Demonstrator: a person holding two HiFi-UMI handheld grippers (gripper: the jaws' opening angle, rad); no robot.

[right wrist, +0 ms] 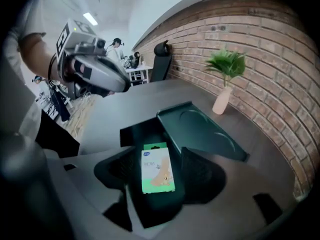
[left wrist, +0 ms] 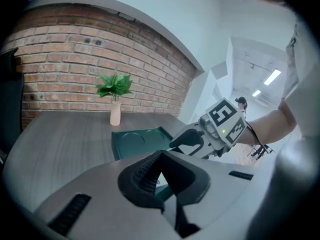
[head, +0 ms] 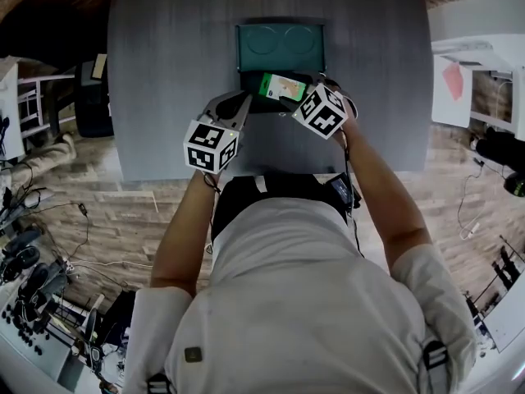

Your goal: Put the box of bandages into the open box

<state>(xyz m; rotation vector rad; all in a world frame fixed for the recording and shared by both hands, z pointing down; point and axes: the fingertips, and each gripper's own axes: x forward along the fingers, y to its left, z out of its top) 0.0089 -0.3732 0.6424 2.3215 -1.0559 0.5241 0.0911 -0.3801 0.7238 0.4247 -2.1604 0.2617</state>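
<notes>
The task is at the carrying-in step, by my reading: the carton is lifted and at the mouth of the box, not yet let go.

At the left, the left gripper (left wrist: 160, 160) hangs over the grey wood-grain table (head: 164, 72), between its near edge and the box. Its jaws are drawn together at the tips with nothing between them, and it seems to have no part in this step.

In the middle of the table stands the dark green open box (right wrist: 140, 133). Its flat lid (head: 280, 46), pressed with two round hollows, is thrown back towards the far edge. The body lies on the near side. What shows of the inside is dark, and I can't make out anything in it. The hollows in the lid are bare.

Over the body of the box, towards its right side, is the green-and-white flat cardboard box of bandages (right wrist: 157, 170). It lies face up with its long sides running along the jaws. The right gripper (right wrist: 159, 159) has its jaws closed on those long sides, one pad at each. The carton looks to be above the opening, not resting in it, though I can't tell how high.

Next, the carton should be lowered level into the body, clear of the walls and the lid hinge. The jaws should part only once it rests on the bottom.
</notes>
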